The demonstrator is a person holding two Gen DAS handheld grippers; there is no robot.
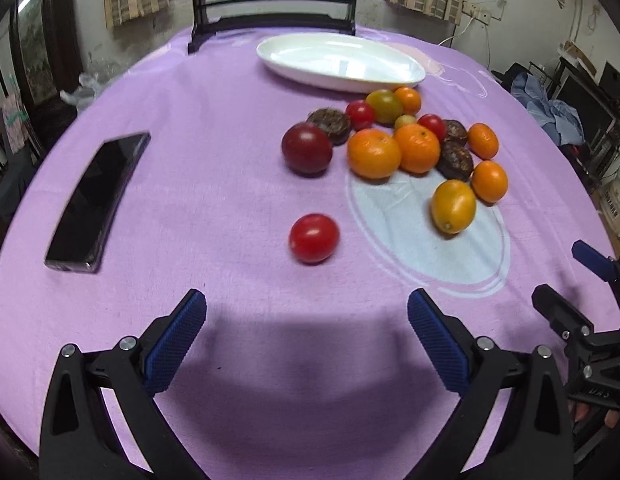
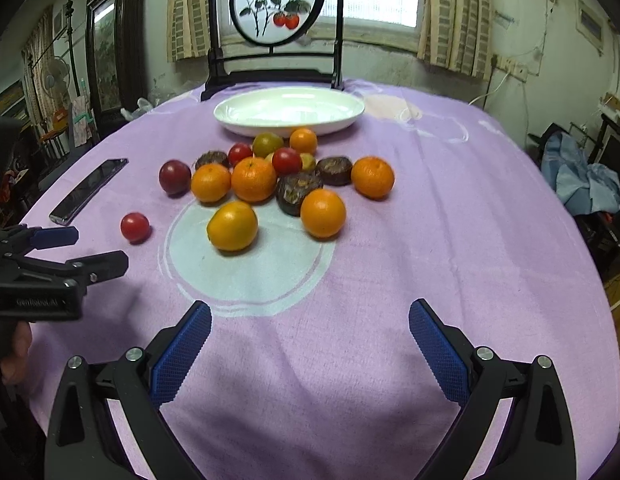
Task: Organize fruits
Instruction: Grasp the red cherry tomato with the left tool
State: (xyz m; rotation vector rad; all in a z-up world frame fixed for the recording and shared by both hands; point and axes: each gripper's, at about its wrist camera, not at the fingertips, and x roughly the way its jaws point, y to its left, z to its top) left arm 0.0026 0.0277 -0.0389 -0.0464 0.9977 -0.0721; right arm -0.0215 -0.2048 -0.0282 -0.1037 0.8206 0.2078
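A pile of fruit lies on the purple tablecloth: several oranges (image 1: 373,153) (image 2: 254,179), red tomatoes, a dark red tomato (image 1: 306,149) (image 2: 174,176) and dark brown fruits (image 2: 298,193). A lone red tomato (image 1: 313,238) (image 2: 134,227) sits apart, in front of my left gripper (image 1: 306,312). A yellow-orange fruit (image 1: 453,206) (image 2: 232,225) lies nearest the right gripper (image 2: 310,320). An empty white oval plate (image 1: 405,76) (image 2: 230,114) stands behind the pile. Both grippers are open and empty, above the cloth. The left gripper also shows in the right wrist view (image 2: 82,248).
A black phone (image 1: 98,200) (image 2: 88,191) lies at the left of the table. A black-framed round screen stand (image 2: 276,8) stands at the far edge behind the plate. The right gripper shows at the left wrist view's right edge (image 1: 573,280).
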